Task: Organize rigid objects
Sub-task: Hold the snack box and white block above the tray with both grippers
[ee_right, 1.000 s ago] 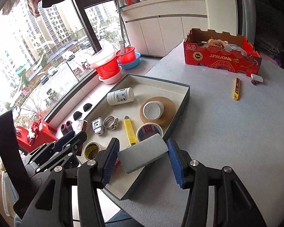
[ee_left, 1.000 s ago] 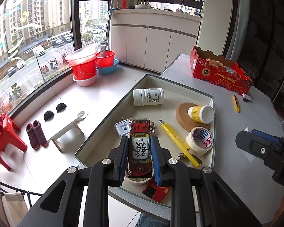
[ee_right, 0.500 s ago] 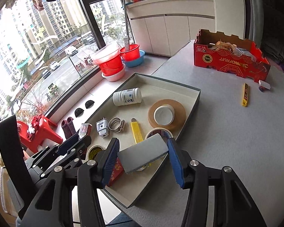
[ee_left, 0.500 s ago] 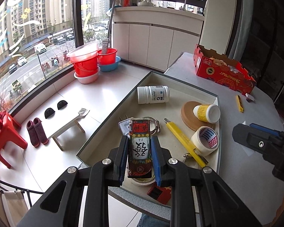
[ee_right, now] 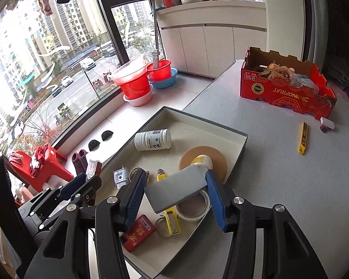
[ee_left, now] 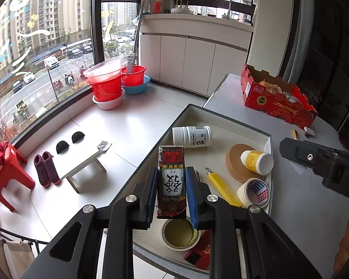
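A red-and-black printed card box [ee_left: 172, 181] and a tilted grey block [ee_right: 176, 191] hang above the tray [ee_right: 240, 148].

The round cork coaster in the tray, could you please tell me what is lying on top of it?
A small yellow-labelled bottle with a white cap lies on its side on the cork coaster. In the right wrist view the held grey block covers part of both.

Glossy printed box [ee_left: 172, 181]; matt grey slab [ee_right: 176, 190].

both wrist views angled down, close, sharing the tray [ee_left: 268, 139]
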### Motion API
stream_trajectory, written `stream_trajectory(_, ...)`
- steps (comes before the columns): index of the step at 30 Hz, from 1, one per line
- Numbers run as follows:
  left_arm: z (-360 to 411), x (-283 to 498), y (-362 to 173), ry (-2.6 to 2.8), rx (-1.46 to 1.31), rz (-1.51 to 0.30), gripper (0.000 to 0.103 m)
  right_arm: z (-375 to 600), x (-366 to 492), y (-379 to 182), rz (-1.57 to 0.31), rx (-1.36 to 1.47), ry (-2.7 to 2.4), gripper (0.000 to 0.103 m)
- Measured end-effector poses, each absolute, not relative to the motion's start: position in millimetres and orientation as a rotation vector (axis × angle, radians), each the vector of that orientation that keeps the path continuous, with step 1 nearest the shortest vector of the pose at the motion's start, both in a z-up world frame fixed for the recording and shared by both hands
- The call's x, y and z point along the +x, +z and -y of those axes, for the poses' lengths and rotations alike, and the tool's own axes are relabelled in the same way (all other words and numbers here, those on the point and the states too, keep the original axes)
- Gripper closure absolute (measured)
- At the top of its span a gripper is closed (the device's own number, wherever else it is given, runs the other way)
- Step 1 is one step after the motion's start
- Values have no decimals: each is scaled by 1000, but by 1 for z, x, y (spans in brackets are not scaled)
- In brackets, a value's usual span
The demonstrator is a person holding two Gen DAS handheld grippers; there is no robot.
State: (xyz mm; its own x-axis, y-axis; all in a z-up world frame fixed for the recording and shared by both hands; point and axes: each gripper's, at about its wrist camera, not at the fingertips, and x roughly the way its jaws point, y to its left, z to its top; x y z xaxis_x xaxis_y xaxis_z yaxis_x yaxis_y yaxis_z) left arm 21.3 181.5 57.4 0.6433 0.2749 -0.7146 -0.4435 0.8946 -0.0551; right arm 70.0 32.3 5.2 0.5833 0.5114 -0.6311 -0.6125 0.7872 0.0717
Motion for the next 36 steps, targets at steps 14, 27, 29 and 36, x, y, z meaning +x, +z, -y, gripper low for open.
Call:
stream_trajectory(14,-191,48,39,401,-284,-830,77,-33,119,0,-766,-129,631,50)
stream_trajectory(27,-185,73,34,387,-274,-853,77,-34,144,-11,-818,-98,617,50)
stream_trajectory(29,-185,77,34,383,-277,-853,77,-35,146,-11,-820,-90,620,50)
stream_trajectory(36,-183,87,32,380,-270,-858,77,-40,151,-12,-821,-85,623,50)
